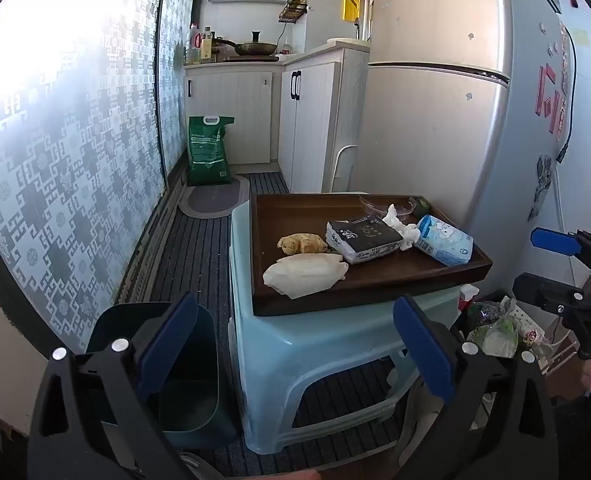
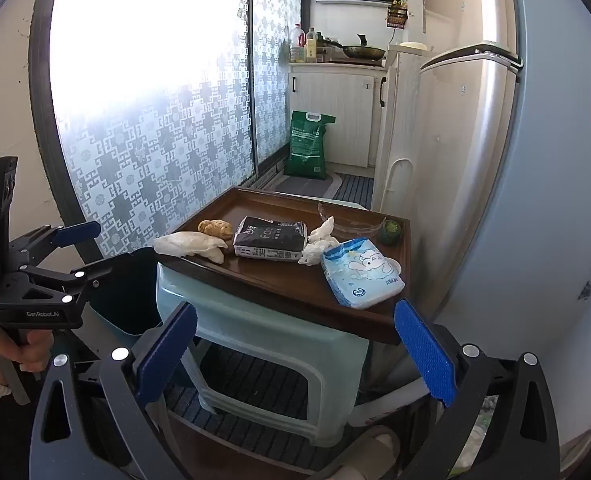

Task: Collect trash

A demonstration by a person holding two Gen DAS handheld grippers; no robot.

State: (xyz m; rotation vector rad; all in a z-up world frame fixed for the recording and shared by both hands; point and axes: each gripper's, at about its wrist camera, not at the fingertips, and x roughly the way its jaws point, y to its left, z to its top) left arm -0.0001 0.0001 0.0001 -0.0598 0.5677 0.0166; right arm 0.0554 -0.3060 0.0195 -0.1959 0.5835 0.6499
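Note:
A brown wooden tray (image 1: pixel 375 284) (image 2: pixel 255 276) sits on a pale blue plastic stool (image 1: pixel 315 340) (image 2: pixel 263 332). On it lie a white paper wrapper (image 1: pixel 301 274) (image 2: pixel 189 244), a brown crumpled scrap (image 1: pixel 301 243) (image 2: pixel 215 228), a black tissue pack (image 1: pixel 363 238) (image 2: pixel 269 238), a white crumpled tissue (image 1: pixel 401 226) (image 2: pixel 319 242) and a blue tissue pack (image 1: pixel 445 240) (image 2: pixel 361 274). A dark green bin (image 1: pixel 175 372) (image 2: pixel 129 288) stands left of the stool. My left gripper (image 1: pixel 295 356) is open and empty, below the tray's near edge. My right gripper (image 2: pixel 295 360) is open and empty, short of the tray.
A clear glass dish (image 1: pixel 387 204) (image 2: pixel 349 220) and a green object (image 2: pixel 389 232) sit at the tray's far right. The fridge (image 1: pixel 435 100) (image 2: pixel 515 160) stands right, patterned glass door (image 1: pixel 75 160) left. A green sack (image 1: pixel 209 150) and mat (image 1: pixel 215 198) lie beyond. Bagged clutter (image 1: pixel 495 328) sits right of the stool.

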